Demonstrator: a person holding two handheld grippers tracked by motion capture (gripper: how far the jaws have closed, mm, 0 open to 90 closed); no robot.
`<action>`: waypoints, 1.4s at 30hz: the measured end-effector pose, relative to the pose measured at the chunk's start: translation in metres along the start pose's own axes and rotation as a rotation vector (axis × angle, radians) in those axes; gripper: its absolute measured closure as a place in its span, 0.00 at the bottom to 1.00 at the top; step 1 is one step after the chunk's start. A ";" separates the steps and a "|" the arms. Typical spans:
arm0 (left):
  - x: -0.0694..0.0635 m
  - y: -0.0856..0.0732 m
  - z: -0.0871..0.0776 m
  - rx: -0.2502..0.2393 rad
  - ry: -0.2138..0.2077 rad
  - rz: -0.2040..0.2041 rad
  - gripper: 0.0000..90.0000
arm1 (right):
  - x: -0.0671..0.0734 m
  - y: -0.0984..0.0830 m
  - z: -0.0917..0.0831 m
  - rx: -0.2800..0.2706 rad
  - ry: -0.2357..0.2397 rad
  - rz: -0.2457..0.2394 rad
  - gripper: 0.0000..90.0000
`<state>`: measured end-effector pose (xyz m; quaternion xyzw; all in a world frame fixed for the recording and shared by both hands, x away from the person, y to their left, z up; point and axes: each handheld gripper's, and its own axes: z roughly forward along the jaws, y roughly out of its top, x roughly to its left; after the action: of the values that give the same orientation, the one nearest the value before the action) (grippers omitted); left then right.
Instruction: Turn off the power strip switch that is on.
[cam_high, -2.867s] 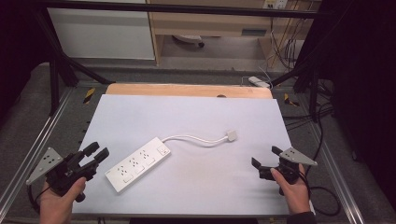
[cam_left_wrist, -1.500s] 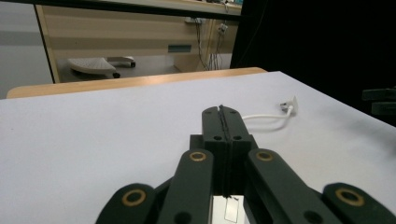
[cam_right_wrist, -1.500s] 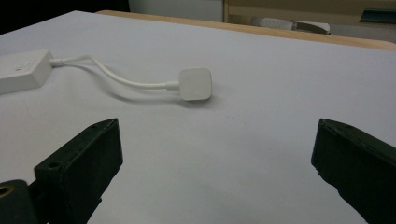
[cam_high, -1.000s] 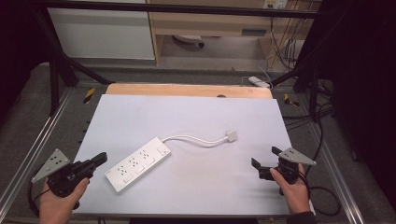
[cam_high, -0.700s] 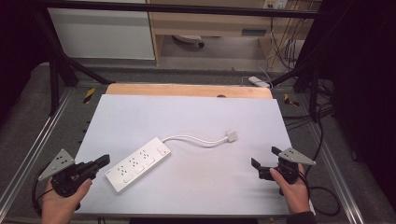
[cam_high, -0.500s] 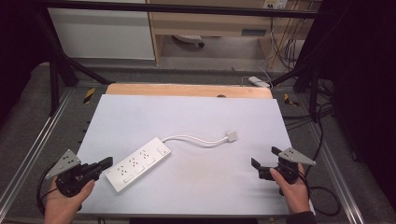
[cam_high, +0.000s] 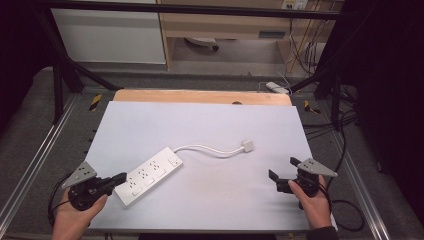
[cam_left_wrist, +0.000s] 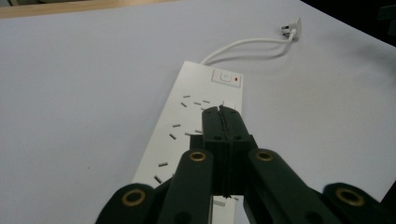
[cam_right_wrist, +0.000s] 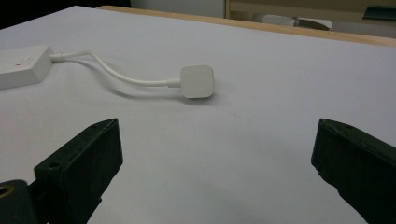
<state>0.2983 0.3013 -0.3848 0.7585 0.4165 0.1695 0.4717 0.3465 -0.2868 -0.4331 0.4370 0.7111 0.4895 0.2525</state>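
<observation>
- Overhead, in the high view, the white power strip lies slantwise on the pale table sheet, its cord curving right to the plug. The left gripper, jaws pressed together, has its tip at the strip's near end; whether it touches I cannot tell. The right gripper sits well apart at the sheet's right edge, jaws spread, nothing between them. A wooden board edge runs behind the sheet.
- Along the left gripper view, the shut jaws hang over the strip's sockets, hiding some; the switch lies beyond.
- Along the right gripper view, bare sheet separates the wide jaws from the plug.
</observation>
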 end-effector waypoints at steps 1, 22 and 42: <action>0.000 0.000 0.001 0.006 -0.001 -0.001 1.00 | 0.000 0.000 0.000 0.000 0.000 -0.001 0.03; -0.002 -0.006 0.015 0.089 -0.044 0.000 1.00 | 0.001 0.000 0.001 0.007 0.004 -0.009 0.03; -0.002 -0.014 0.024 0.190 -0.058 0.015 1.00 | 0.001 0.000 0.001 0.006 0.003 -0.012 0.03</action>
<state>0.3063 0.2890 -0.4088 0.8075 0.4110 0.1110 0.4082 0.3465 -0.2855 -0.4335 0.4326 0.7155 0.4867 0.2531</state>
